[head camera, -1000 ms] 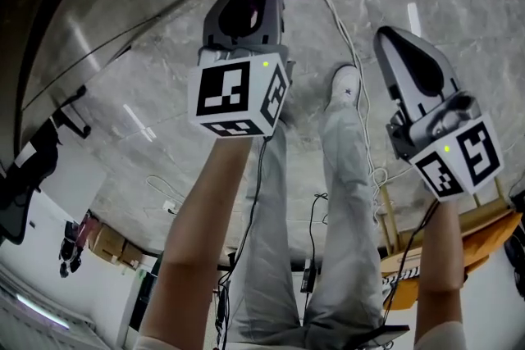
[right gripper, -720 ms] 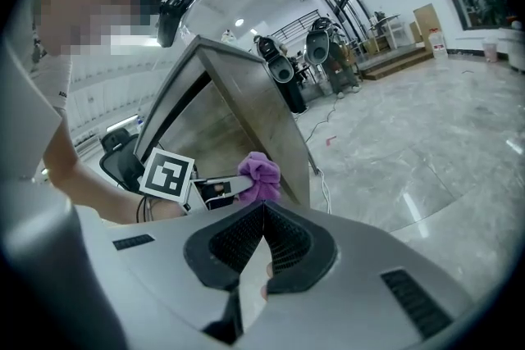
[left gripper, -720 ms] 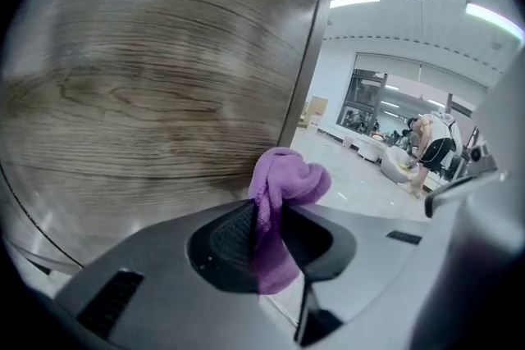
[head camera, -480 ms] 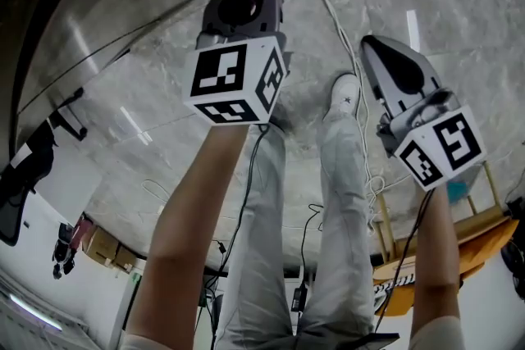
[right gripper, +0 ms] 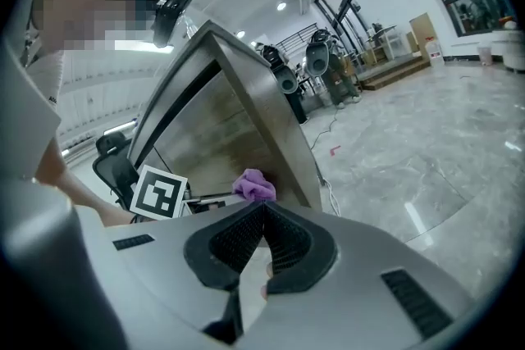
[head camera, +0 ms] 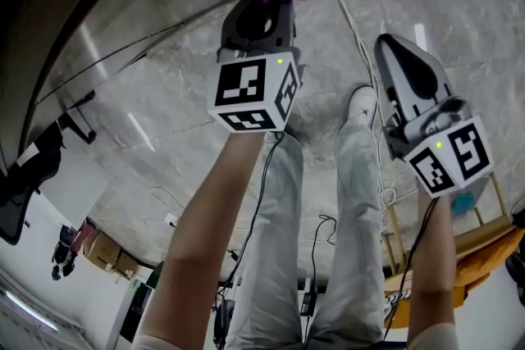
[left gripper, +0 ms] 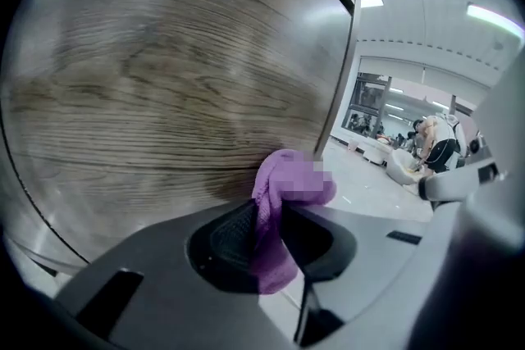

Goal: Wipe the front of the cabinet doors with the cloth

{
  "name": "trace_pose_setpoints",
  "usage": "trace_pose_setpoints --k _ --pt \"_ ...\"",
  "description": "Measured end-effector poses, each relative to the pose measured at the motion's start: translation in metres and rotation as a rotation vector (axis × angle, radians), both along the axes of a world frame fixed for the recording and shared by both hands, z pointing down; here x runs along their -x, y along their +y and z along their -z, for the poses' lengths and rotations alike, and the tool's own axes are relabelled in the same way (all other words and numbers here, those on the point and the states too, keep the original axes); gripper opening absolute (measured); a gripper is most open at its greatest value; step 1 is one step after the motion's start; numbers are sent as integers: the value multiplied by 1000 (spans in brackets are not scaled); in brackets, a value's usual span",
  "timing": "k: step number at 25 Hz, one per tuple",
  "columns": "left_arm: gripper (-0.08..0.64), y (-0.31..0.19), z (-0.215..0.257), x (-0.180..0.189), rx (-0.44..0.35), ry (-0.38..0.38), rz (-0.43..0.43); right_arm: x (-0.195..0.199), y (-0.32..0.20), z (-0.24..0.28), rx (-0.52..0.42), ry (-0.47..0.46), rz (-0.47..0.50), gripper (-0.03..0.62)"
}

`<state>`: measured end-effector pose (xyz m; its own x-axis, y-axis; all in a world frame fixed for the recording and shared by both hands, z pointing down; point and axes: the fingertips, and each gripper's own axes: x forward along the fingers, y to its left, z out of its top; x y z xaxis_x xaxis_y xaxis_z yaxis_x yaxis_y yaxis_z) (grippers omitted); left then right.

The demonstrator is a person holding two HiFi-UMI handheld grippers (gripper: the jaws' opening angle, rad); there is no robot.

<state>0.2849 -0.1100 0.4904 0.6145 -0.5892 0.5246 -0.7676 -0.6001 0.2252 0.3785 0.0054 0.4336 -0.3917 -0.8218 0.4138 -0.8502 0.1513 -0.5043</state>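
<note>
Left gripper [left gripper: 267,213] is pinching the purple cloth [left gripper: 275,184] btwn its jaws, a bunched end sticking out past the tips. That end sits at the wood-grain cabinet door [left gripper: 164,78], low down and near the door's right edge (looks pressed on, but can't confirm contact). From the head view the left gripper reaches fwd and away from the body, marker cube [head camera: 254,93] facing the camera. Below it is grey marble floor [head camera: 164,119]. Toward the middle are the person's legs in light trousers [head camera: 344,201] w/ a white shoe [head camera: 361,104]. A white cable [head camera: 351,16] runs across the floor just beside the shoe. Right gripper [right gripper: 262,209] has its jaws pressed together w/ nothing btwn them. It hangs apart from the door, off to the right of the left one.
</note>
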Motion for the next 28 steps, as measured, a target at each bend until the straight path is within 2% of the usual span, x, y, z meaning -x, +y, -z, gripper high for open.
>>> trace_pose_setpoints --k 6,15,23,28 --pt "78 -9 -11 49 27 -16 36 30 1 -8 26 38 72 28" --pt "78 -20 -12 124 19 -61 66 87 -10 -11 8 29 124 28" --pt "78 -27 -12 169 19 -64 105 126 -23 -8 9 33 174 28" --pt "78 -35 -14 212 19 -82 170 140 -32 -6 2 40 189 28"
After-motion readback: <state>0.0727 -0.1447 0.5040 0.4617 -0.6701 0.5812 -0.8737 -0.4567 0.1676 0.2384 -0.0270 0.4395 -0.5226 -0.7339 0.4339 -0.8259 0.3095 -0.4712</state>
